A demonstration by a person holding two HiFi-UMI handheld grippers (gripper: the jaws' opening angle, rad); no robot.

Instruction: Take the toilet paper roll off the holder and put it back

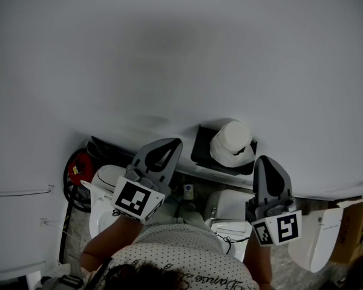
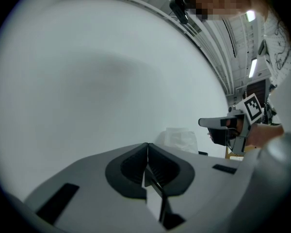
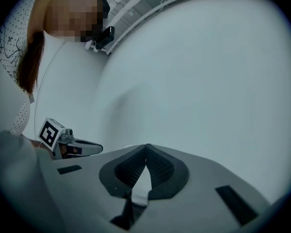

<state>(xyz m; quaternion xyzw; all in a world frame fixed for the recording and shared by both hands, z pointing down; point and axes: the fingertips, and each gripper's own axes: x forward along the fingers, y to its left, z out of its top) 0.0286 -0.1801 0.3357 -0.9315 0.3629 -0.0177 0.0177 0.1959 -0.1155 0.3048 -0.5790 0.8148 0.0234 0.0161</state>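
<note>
Both grippers shut and empty, toilet paper roll on its holder.
Head view: left gripper (image 1: pixel 171 144) and right gripper (image 1: pixel 263 161) held up near a plain white wall (image 1: pixel 169 53), jaws closed tight, nothing in them. Toilet paper roll (image 1: pixel 233 141) sitting on the black holder (image 1: pixel 201 145) by the wall, between the two grippers, touched by neither. White toilets (image 1: pixel 227 205) lower down, a red thing (image 1: pixel 78 167) off to the left. Left gripper view: left gripper (image 2: pixel 147 145) pinched shut on nothing, toilet paper roll (image 2: pixel 179 139) just past the tips and a bit to the right, right gripper (image 2: pixel 222 122) farther right. Right gripper view: right gripper (image 3: pixel 146 146) closed tip to tip, empty, facing the white wall (image 3: pixel 194 72), left gripper (image 3: pixel 80 148) off to the left.
</note>
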